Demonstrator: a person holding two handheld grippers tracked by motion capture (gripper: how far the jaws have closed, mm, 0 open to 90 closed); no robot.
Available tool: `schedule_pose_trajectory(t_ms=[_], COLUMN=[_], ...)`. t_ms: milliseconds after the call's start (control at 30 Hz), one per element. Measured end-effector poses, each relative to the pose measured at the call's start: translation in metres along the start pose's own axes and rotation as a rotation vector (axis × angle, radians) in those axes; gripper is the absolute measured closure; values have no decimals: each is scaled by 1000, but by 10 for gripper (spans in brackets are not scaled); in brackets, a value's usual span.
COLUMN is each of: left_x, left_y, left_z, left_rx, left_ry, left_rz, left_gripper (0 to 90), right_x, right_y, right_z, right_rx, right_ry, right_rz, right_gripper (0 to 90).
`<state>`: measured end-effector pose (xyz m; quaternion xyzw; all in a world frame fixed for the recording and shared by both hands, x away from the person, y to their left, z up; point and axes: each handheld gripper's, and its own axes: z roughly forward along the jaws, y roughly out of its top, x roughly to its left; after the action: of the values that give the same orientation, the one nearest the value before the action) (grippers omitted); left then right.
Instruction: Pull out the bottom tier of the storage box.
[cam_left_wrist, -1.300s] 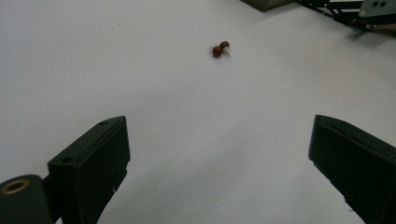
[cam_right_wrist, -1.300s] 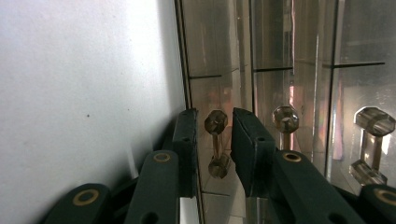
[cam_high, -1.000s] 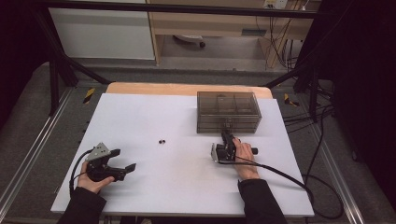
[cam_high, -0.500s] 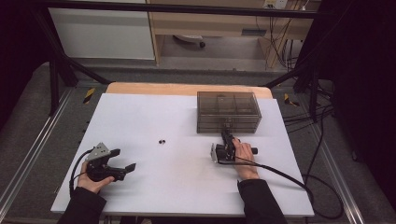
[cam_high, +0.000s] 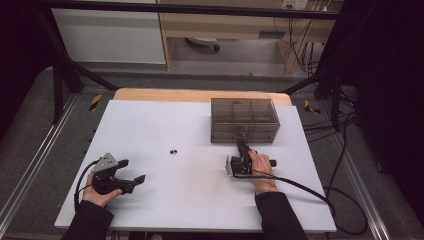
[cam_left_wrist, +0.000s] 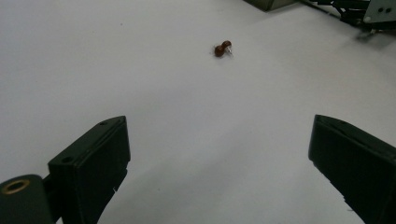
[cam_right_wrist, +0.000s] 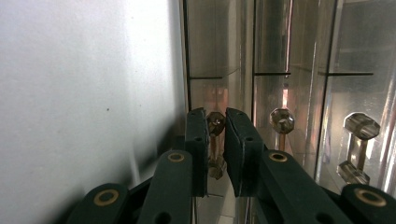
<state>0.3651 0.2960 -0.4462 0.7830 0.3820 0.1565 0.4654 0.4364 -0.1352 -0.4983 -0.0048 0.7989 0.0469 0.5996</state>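
A clear smoked-plastic drawer box (cam_high: 244, 120) stands at the far right of the white table (cam_high: 165, 125). My right gripper (cam_high: 241, 145) lies on its side against the box's lowest drawer front. In the right gripper view my right gripper (cam_right_wrist: 215, 115) is shut on a small faceted drawer knob (cam_right_wrist: 215, 122), with a pad on each side of it. A tiny reddish-brown two-bead object (cam_high: 173, 151) lies mid-table. My left gripper (cam_high: 132, 170) rests near the front left edge, open and holding nothing. In the left gripper view, my left gripper (cam_left_wrist: 219, 123) points at the brown object (cam_left_wrist: 222, 48).
Two more drawer knobs (cam_right_wrist: 282, 120) (cam_right_wrist: 361, 126) sit beside the gripped one. A cable (cam_high: 300, 187) trails from the right gripper off the table's right front. A wooden strip (cam_high: 200, 95) edges the table's far side, with dark frame rails beyond.
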Motion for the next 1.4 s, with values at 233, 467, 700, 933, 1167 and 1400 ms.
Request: schedule_pose_trajectory(t_ms=[233, 467, 700, 933, 1167, 1400], left_x=[0, 0, 0, 0, 0, 0], left_y=[0, 0, 0, 0, 0, 0], left_z=[0, 0, 0, 0, 0, 0], left_rx=[-3, -4, 1, 0, 1, -1], left_ry=[1, 1, 2, 1, 2, 1], left_rz=[-1, 1, 4, 3, 4, 2], left_gripper=[52, 52, 52, 52, 52, 52], right_x=[0, -3, -5, -6, -5, -5], right_y=[0, -1, -2, -3, -4, -3], right_z=[-2, -3, 1, 4, 5, 4], right_rx=[-7, -21, -15, -15, -19, -13], right_ry=[2, -6, -7, -1, 3, -1], right_rz=[4, 11, 16, 11, -10, -19], right_gripper=[757, 650, 618, 631, 663, 686])
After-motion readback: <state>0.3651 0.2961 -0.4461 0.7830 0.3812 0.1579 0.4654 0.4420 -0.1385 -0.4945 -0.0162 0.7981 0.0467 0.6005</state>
